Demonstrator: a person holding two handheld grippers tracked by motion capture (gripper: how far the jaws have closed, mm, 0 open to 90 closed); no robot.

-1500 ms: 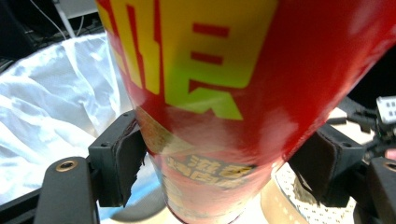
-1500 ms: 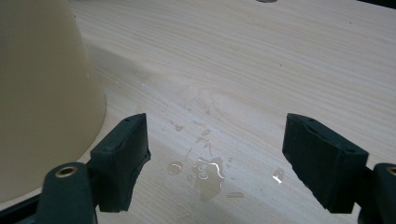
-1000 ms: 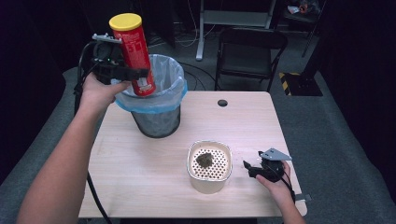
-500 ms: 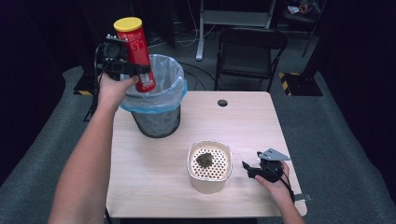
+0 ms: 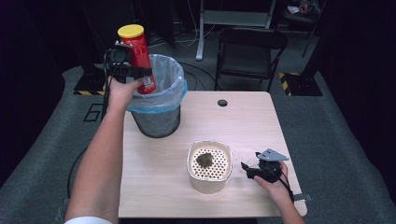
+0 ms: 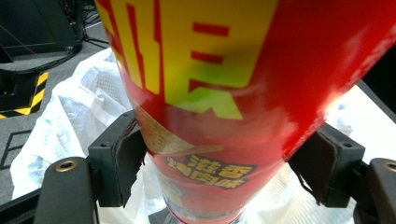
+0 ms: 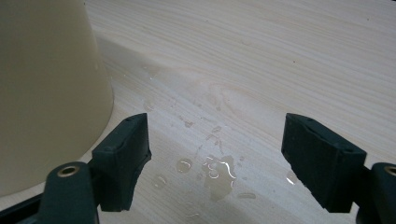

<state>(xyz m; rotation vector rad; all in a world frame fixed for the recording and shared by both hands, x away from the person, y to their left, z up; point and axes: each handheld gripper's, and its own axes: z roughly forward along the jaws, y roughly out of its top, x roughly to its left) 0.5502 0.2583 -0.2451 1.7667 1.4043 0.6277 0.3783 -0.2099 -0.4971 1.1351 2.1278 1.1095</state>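
Observation:
A tall red chip can with a yellow lid stands nearly upright over the near-left rim of the wire trash bin, its lower end inside the blue-edged plastic liner. My left gripper is shut on the can's middle. In the left gripper view both pads press the can, with the white liner behind it. My right gripper rests low on the table, open, just right of a cream container. Its jaws hold nothing, with the cream container beside them.
The cream container has a perforated insert with a dark clump on it. Water drops lie on the wood between the right jaws. The table has a round hole near its far edge. A black chair stands behind it.
My left hand has carried the can to the right and lower, so its base now dips into the bin's mouth. The right gripper has stayed put.

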